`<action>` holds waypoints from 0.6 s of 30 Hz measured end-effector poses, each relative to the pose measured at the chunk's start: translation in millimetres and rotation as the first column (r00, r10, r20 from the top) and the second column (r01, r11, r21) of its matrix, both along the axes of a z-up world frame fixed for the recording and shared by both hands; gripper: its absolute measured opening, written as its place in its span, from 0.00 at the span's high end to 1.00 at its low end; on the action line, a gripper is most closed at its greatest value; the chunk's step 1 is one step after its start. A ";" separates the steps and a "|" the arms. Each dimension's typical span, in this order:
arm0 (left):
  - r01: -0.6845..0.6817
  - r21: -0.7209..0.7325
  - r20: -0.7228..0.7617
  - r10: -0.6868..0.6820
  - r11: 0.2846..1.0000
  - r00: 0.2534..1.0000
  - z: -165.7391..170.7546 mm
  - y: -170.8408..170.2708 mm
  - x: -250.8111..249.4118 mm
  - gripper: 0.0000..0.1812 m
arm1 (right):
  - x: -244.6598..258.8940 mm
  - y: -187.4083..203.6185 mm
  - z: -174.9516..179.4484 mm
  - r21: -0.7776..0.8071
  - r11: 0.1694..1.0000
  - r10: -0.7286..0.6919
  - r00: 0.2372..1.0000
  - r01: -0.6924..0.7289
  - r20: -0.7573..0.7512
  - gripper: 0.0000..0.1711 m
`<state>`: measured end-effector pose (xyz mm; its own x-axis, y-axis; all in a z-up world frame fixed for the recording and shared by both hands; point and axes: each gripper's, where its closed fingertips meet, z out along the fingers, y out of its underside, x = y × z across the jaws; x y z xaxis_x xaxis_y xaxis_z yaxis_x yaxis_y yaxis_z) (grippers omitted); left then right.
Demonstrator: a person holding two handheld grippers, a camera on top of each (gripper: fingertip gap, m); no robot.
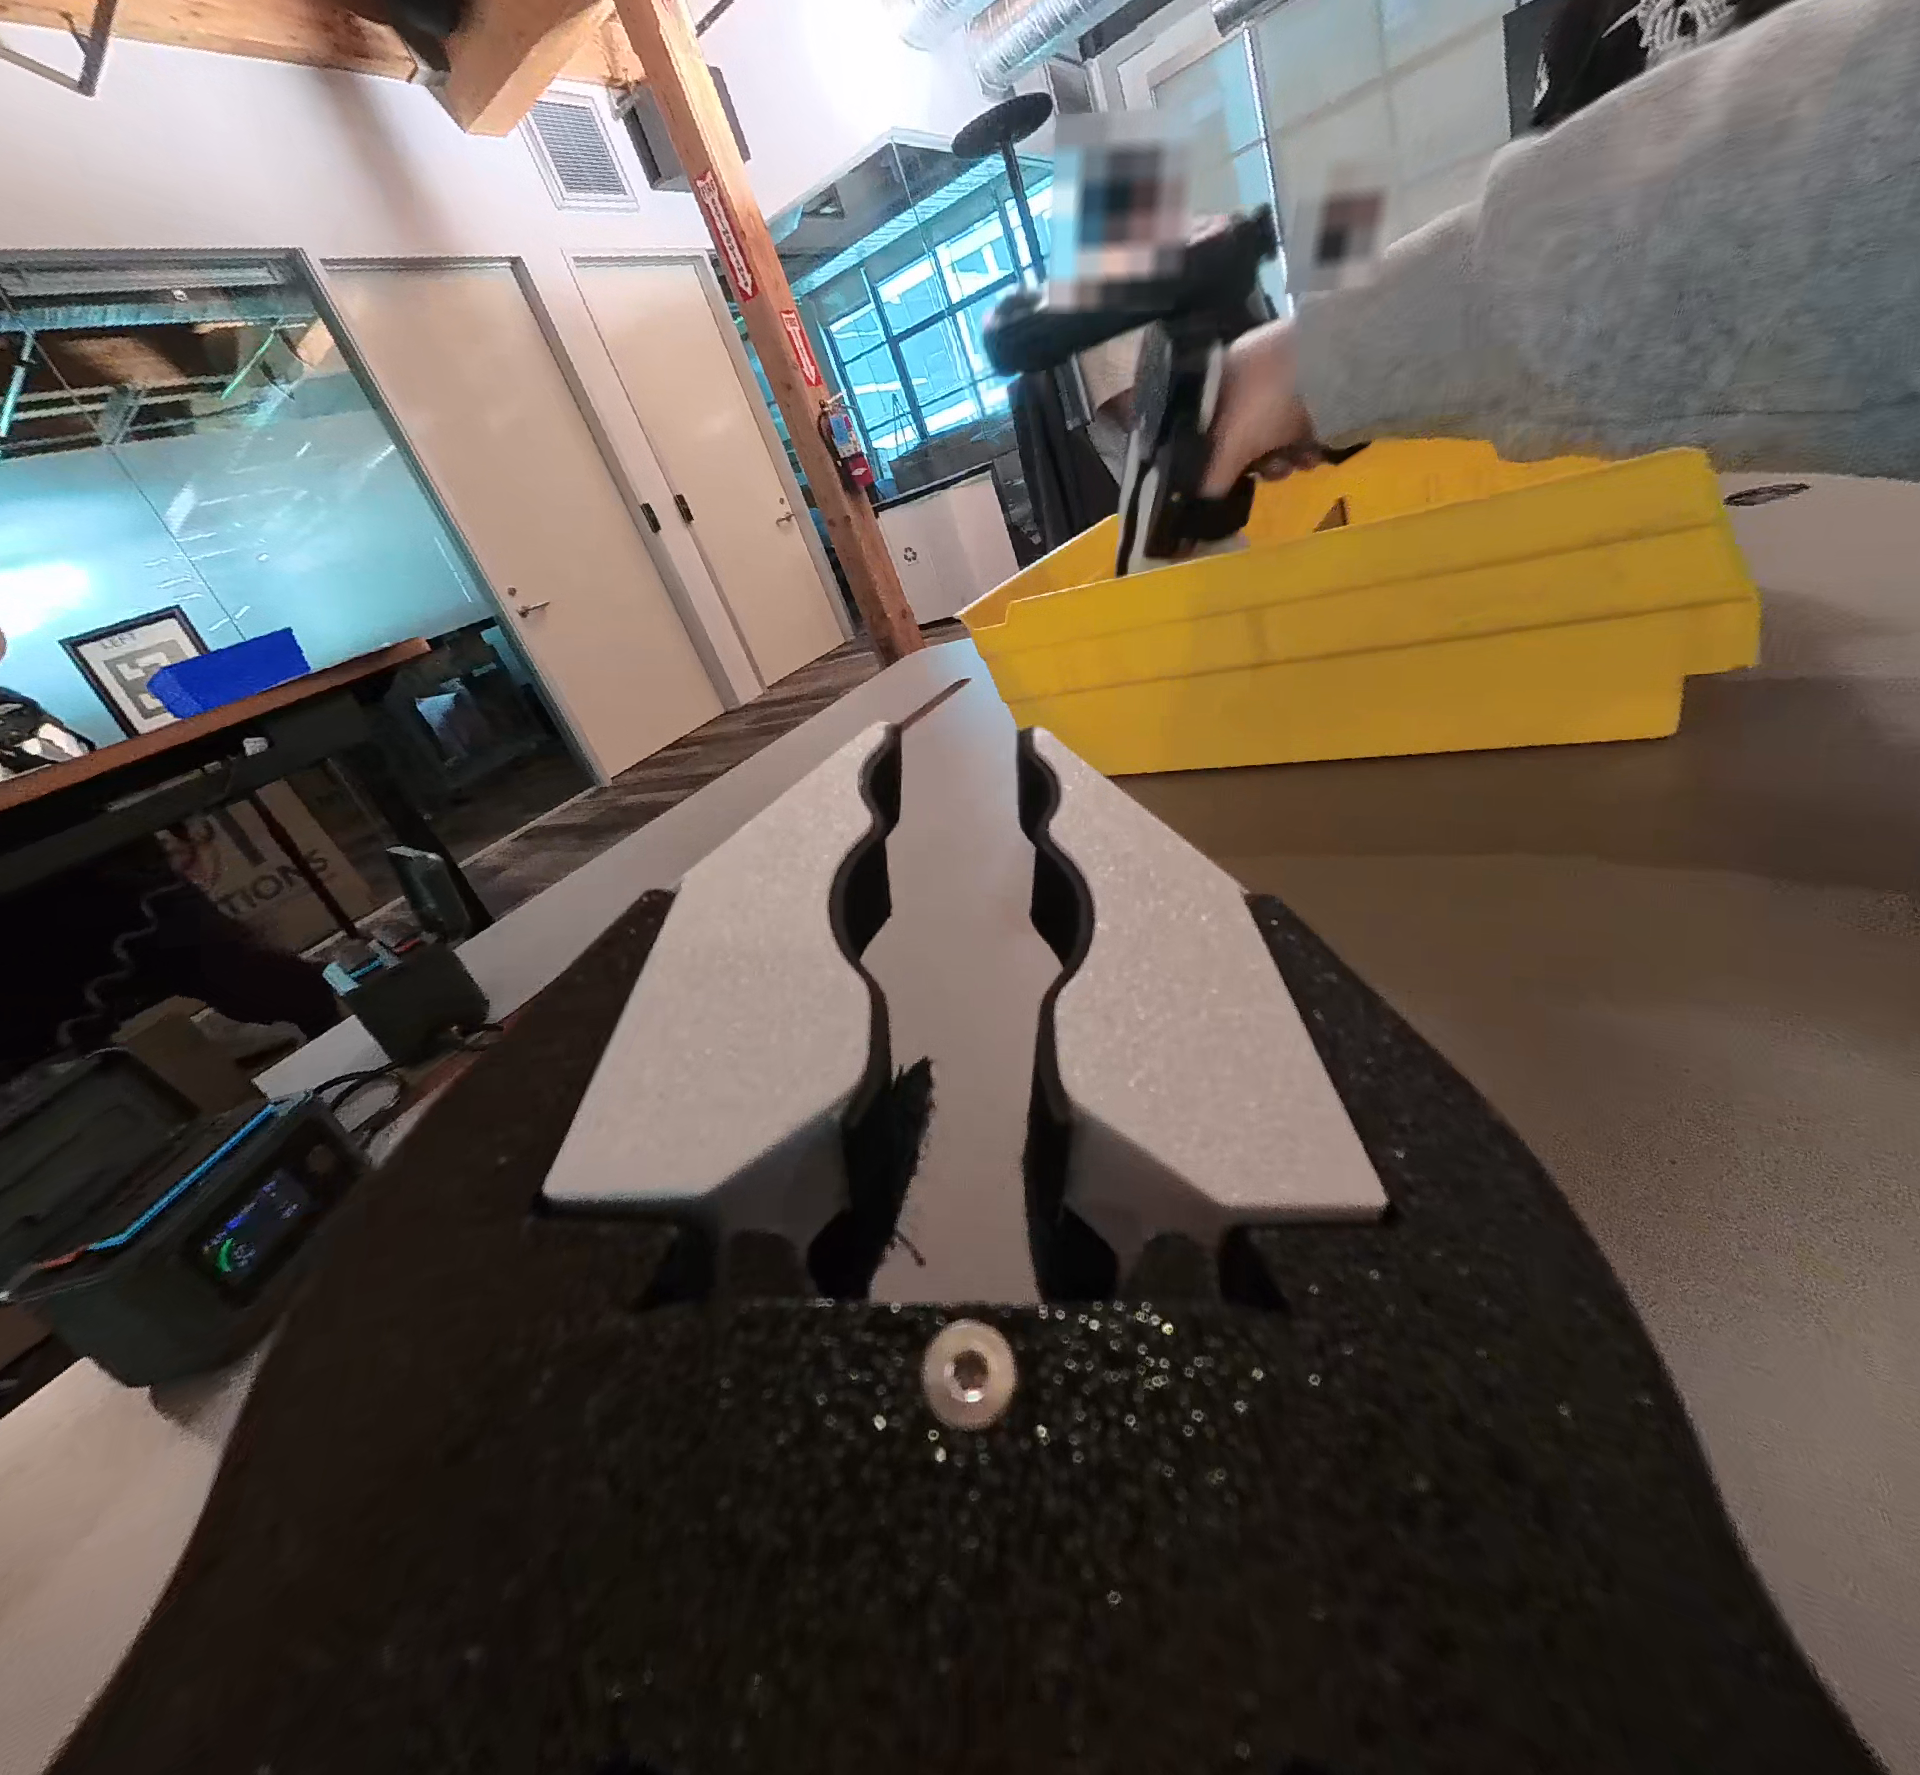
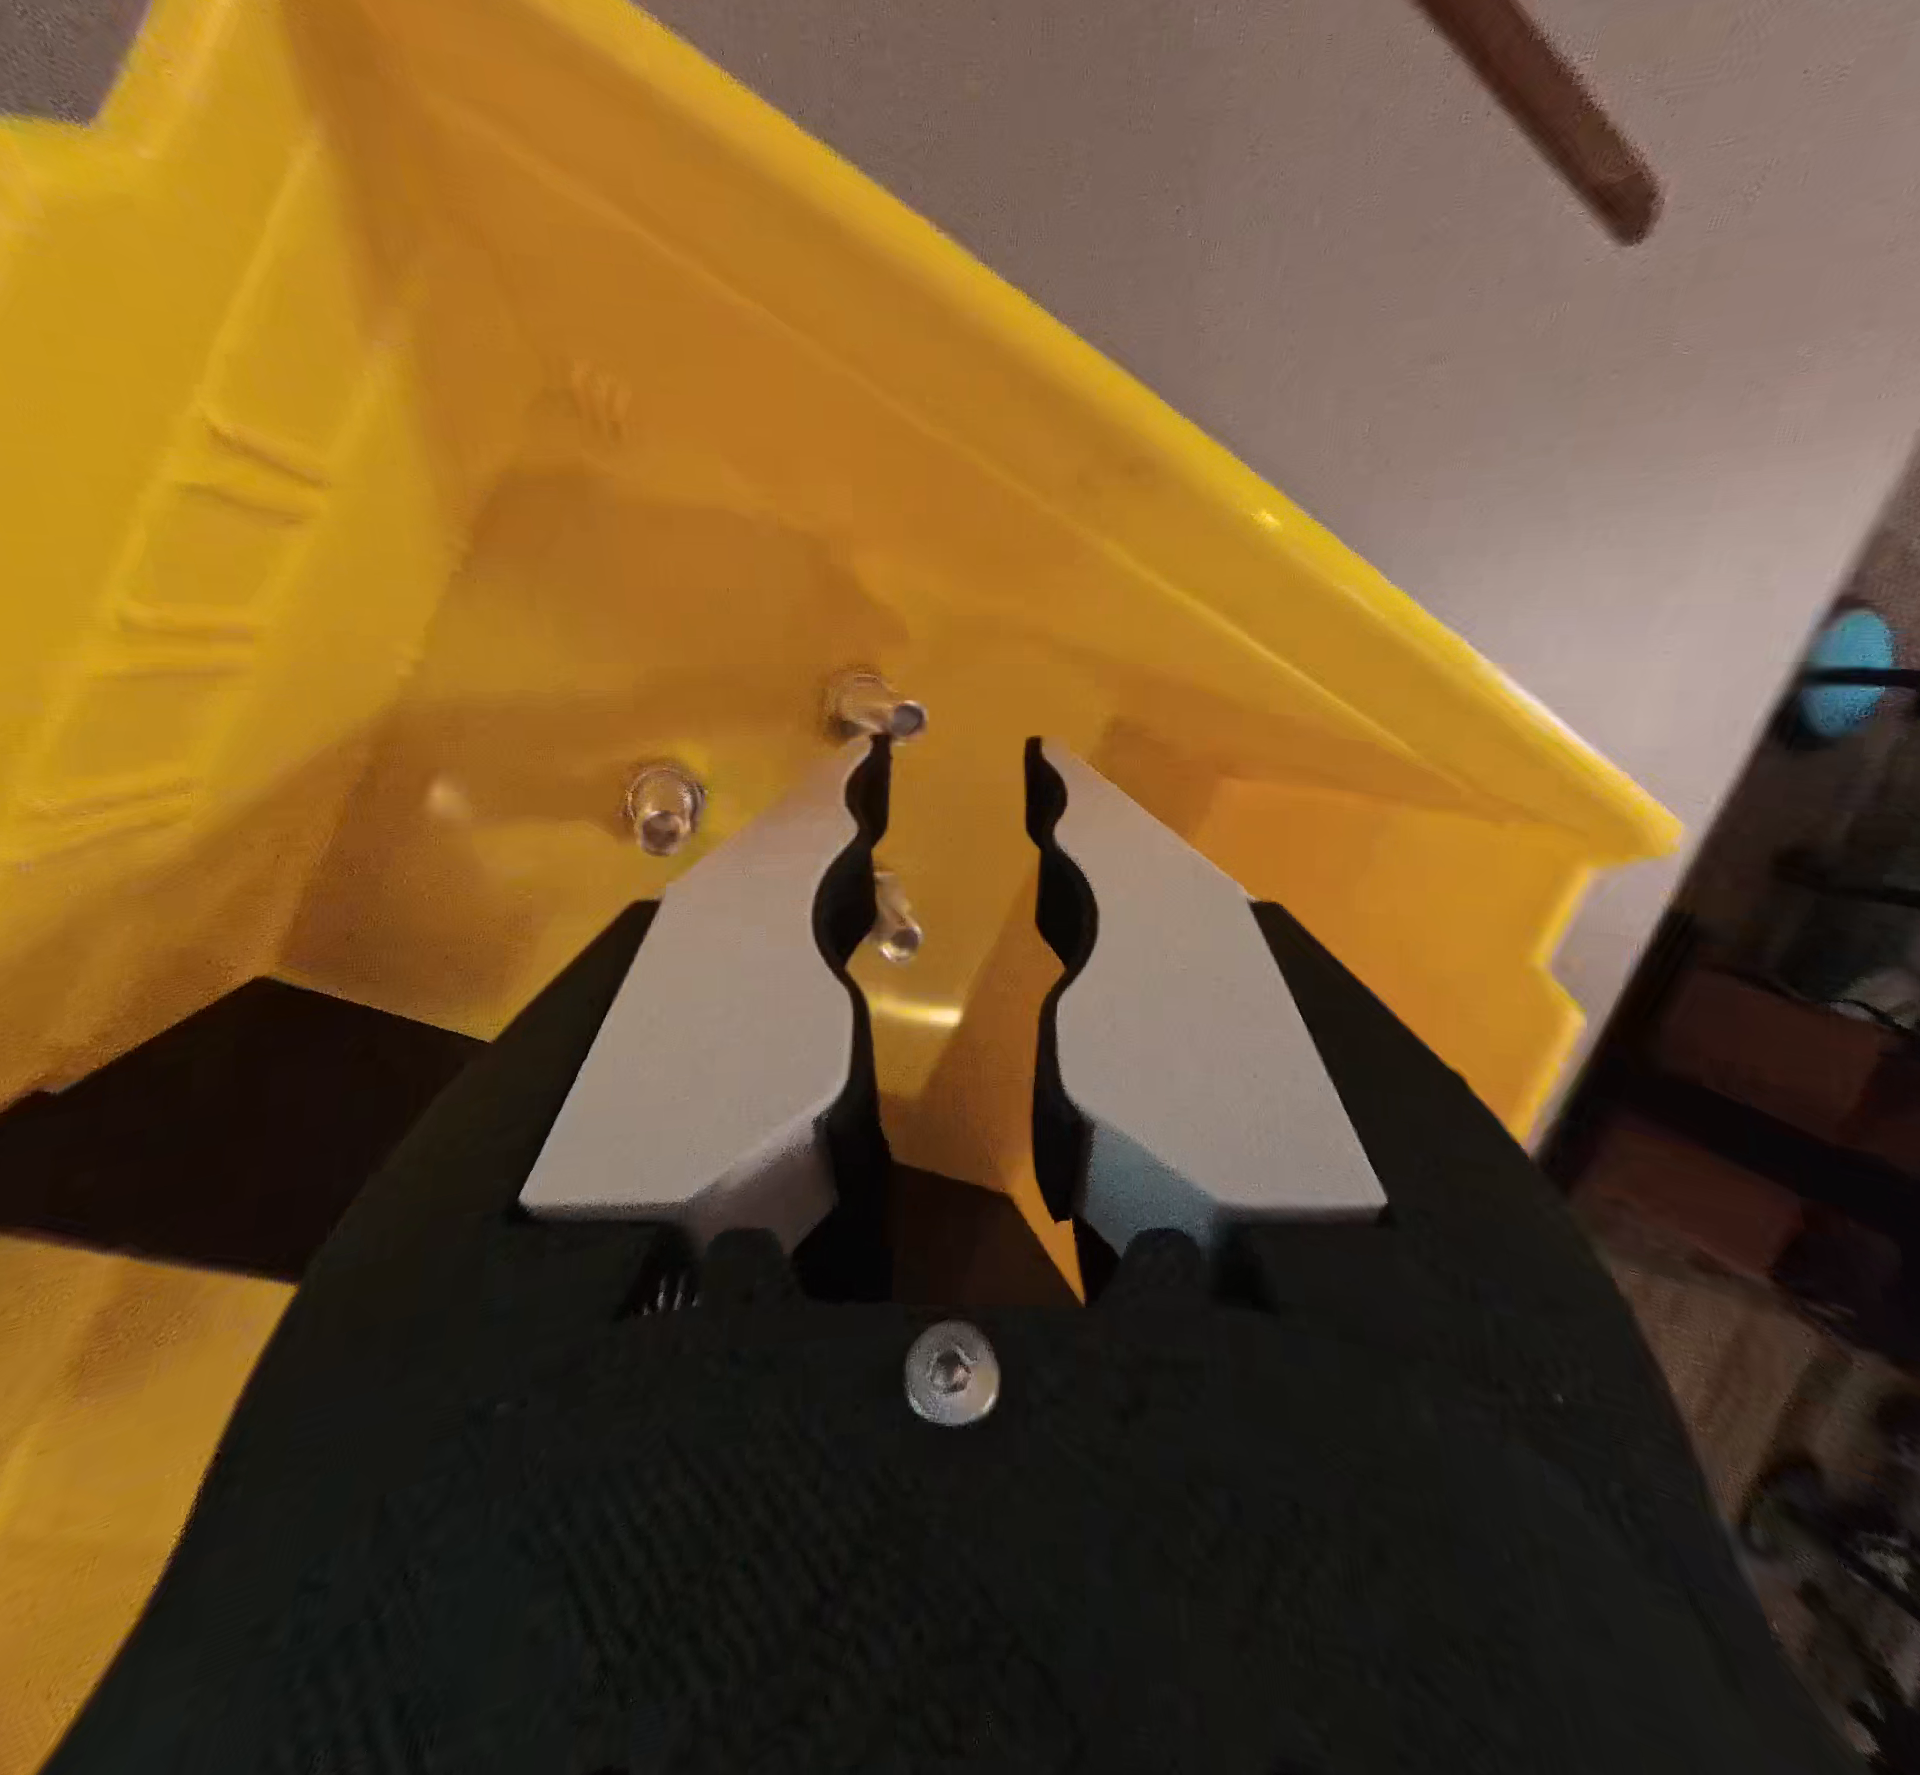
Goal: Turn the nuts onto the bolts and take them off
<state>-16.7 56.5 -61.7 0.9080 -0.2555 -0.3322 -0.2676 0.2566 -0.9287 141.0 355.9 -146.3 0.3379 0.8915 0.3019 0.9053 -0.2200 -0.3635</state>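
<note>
Down inside the yellow bin [image 2: 436, 395], three small metal bolts [image 2: 878, 702] lie loose on its floor, with the right tongs [image 2: 956, 749] poised over them, jaws parted by a narrow gap and holding nothing; one bolt shows between the fingers, another lies just beyond the left fingertip, a third off to the side. Whether nuts already sit on them cannot be told through the blur. These pieces look light, hard and smooth, so they will likely roll or skid on the slick plastic; taking one across its shank, seated in a scallop of the fingers, seems the surest hold. The left tongs [image 1: 956, 749] hover low over the desk [image 1: 1558, 998], also narrowly open and empty, near the bin but apart from it. That desk is a plain, matte grey-brown top. Beyond it is an office with white doors, frosted glass partitions, a timber post and exposed ducts overhead.
</note>
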 end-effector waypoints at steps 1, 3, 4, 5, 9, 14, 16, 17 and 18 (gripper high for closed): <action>-0.011 0.006 -0.001 0.011 1.000 1.000 1.0 -0.2 -2.3 0.89 | 0.8 1.7 15.7 0.068 0.997 -0.017 0.999 0.018 -0.028 0.84; -0.033 0.015 -0.001 0.033 0.999 0.999 2.8 0.1 -7.5 0.89 | -2.0 -6.7 57.5 0.199 0.978 -0.040 0.990 0.066 -0.132 0.83; -0.044 0.018 0.005 0.044 0.999 0.999 3.5 0.6 -10.6 0.89 | -6.2 -18.7 81.1 0.250 0.964 -0.039 0.977 0.093 -0.211 0.82; -0.049 0.017 0.014 0.049 0.999 0.999 3.6 1.3 -12.9 0.89 | -14.0 -36.9 104.4 0.282 0.953 -0.018 0.951 0.109 -0.308 0.83; -0.054 -0.098 0.102 0.064 0.994 0.993 -9.7 10.6 -18.9 1.00 | -74.6 -162.4 158.0 0.262 0.962 0.236 0.714 -0.076 -0.659 0.93; -0.087 -0.106 0.048 0.093 0.991 0.995 -13.8 11.5 -20.0 1.00 | -142.0 -247.8 116.0 0.223 0.955 0.290 0.447 -0.197 -0.846 0.97; -0.124 -0.086 0.040 0.128 0.989 0.991 -11.2 10.7 -25.5 1.00 | -162.7 -241.7 99.1 0.277 0.953 0.302 0.396 -0.120 -0.867 0.99; -0.165 -0.083 0.040 0.169 0.983 0.985 -10.4 11.5 -31.8 1.00 | -172.5 -239.8 93.7 0.310 0.946 0.323 0.378 -0.095 -0.868 0.99; -0.204 -0.087 0.033 0.208 0.975 0.978 -11.1 12.5 -37.9 1.00 | -183.6 -242.2 87.6 0.350 0.930 0.366 0.370 -0.112 -0.854 1.00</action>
<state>-54.6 68.9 -72.7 0.9566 -0.0864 -0.2782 -0.2670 0.1218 -0.9560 -42.6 113.7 -58.7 0.3036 0.9425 0.1397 0.0239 0.1390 -0.9900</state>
